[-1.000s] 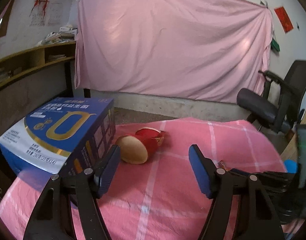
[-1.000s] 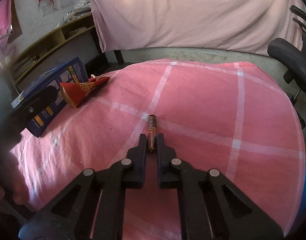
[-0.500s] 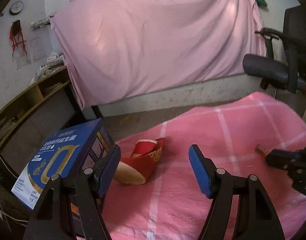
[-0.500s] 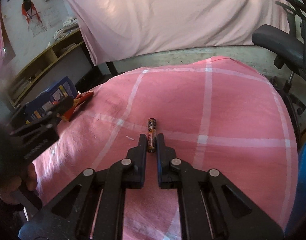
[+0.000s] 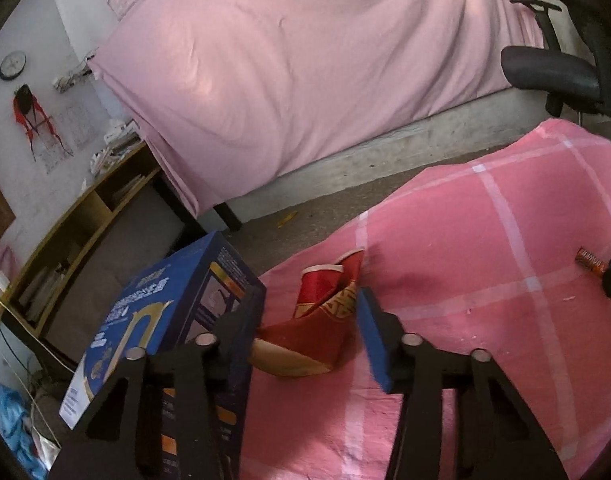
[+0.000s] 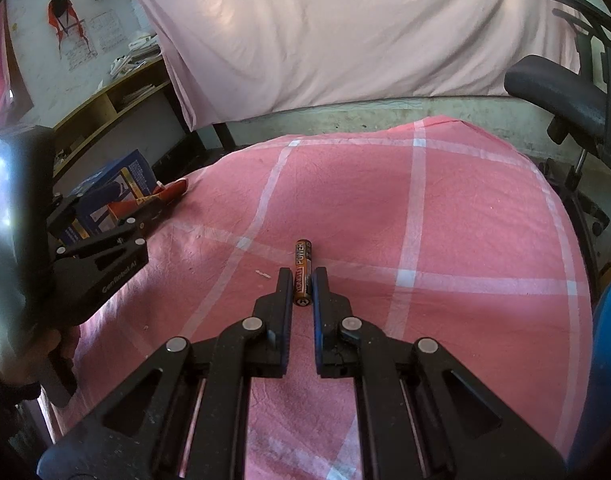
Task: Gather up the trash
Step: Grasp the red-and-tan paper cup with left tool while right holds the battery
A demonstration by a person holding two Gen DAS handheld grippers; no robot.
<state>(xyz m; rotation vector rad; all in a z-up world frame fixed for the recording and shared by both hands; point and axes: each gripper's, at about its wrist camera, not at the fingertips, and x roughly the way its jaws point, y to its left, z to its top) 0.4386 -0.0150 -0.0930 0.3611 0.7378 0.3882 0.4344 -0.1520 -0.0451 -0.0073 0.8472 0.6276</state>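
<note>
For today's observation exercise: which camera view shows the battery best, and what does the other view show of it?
The right wrist view: the battery lies lengthwise on the pink cloth, label readable, between the right gripper fingers. The left wrist view shows only one end of it at the far right edge, small, its other end hidden.

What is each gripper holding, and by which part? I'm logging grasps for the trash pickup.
The right gripper is shut on the near end of the orange-and-black battery. The left gripper, jaws just closing, straddles the crushed red paper cup; grip not confirmed.
</note>
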